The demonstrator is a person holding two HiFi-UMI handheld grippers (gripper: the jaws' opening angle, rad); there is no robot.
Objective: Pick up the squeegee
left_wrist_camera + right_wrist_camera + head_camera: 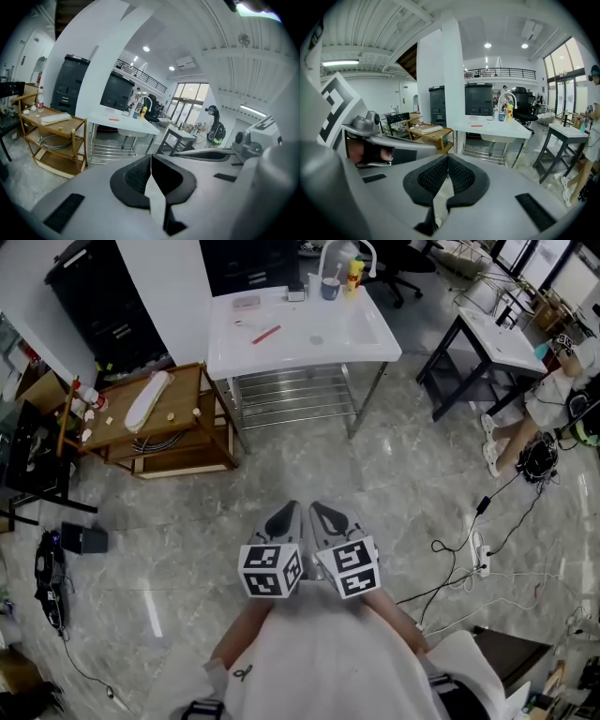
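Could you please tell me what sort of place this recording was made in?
Probably an open lab or workshop hall, not a home: a white sink table stands free on a polished floor beside a wooden cart, a power strip lies on it, and a mezzanine railing runs above.

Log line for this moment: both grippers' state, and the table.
left gripper: jaws shut, empty | right gripper: jaws shut, empty | white table: ahead, not reached
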